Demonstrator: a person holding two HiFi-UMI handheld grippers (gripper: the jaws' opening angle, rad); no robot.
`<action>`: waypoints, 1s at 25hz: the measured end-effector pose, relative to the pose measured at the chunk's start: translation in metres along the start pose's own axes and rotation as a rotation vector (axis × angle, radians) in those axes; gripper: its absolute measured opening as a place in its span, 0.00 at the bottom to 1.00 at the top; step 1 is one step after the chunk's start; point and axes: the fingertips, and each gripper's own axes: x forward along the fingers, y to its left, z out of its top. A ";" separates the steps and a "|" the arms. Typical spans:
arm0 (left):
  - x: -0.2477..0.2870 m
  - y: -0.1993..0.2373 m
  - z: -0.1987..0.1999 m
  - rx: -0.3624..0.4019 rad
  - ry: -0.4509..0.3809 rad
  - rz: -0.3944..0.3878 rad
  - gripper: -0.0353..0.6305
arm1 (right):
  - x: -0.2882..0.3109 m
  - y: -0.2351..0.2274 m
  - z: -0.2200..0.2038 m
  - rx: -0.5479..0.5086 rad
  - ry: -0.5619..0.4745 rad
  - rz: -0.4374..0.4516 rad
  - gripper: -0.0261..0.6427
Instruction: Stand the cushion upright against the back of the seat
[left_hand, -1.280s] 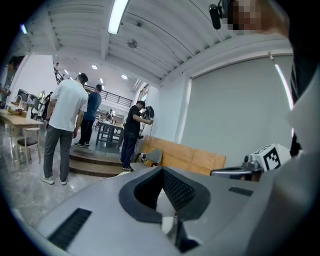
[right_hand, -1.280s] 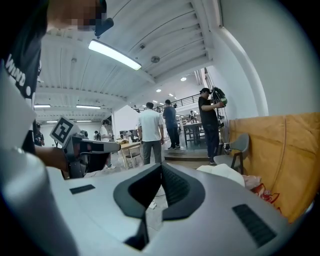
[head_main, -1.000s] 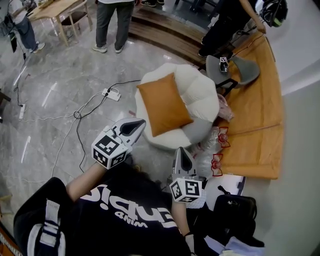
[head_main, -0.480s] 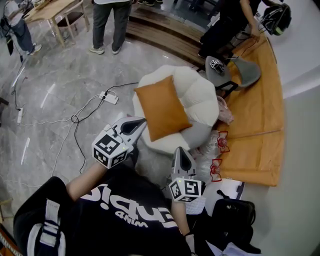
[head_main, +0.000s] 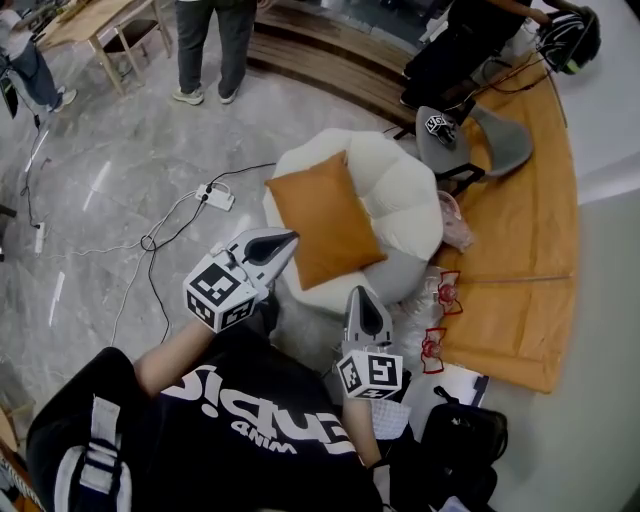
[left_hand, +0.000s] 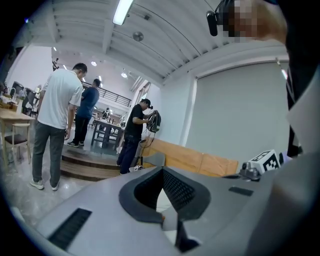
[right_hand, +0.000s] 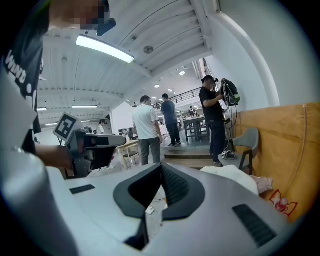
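An orange square cushion (head_main: 322, 217) lies flat, slightly tilted, on the round cream seat (head_main: 400, 195) in the head view. The seat's puffy back curves round its far and right side. My left gripper (head_main: 287, 237) is shut and empty, its tip just short of the cushion's near-left edge. My right gripper (head_main: 361, 299) is shut and empty too, pointing at the seat's near side below the cushion. In the left gripper view the jaws (left_hand: 161, 172) meet with only a sliver of cream seat behind them. In the right gripper view the jaws (right_hand: 161, 167) are together, the cream seat (right_hand: 235, 177) to their right.
A white power strip (head_main: 219, 198) and cables trail over the marble floor left of the seat. A grey chair (head_main: 470, 135) and orange bench padding (head_main: 520, 215) stand to the right, with plastic-wrapped items (head_main: 440, 300) at the seat's foot. People stand at the far side by a step.
Both grippers have moved forward toward the seat, still shut. The seat and cushion now sit closer to the gripper tips. The cushion has not moved.
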 end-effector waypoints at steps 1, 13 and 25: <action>0.007 0.006 0.001 -0.004 0.005 -0.004 0.06 | 0.011 -0.003 0.003 0.000 0.002 0.002 0.07; 0.069 0.088 0.038 0.001 -0.002 -0.095 0.06 | 0.128 -0.025 0.059 -0.001 -0.033 -0.028 0.07; 0.110 0.117 0.068 -0.007 -0.042 -0.058 0.06 | 0.161 -0.051 0.083 -0.028 -0.026 -0.026 0.07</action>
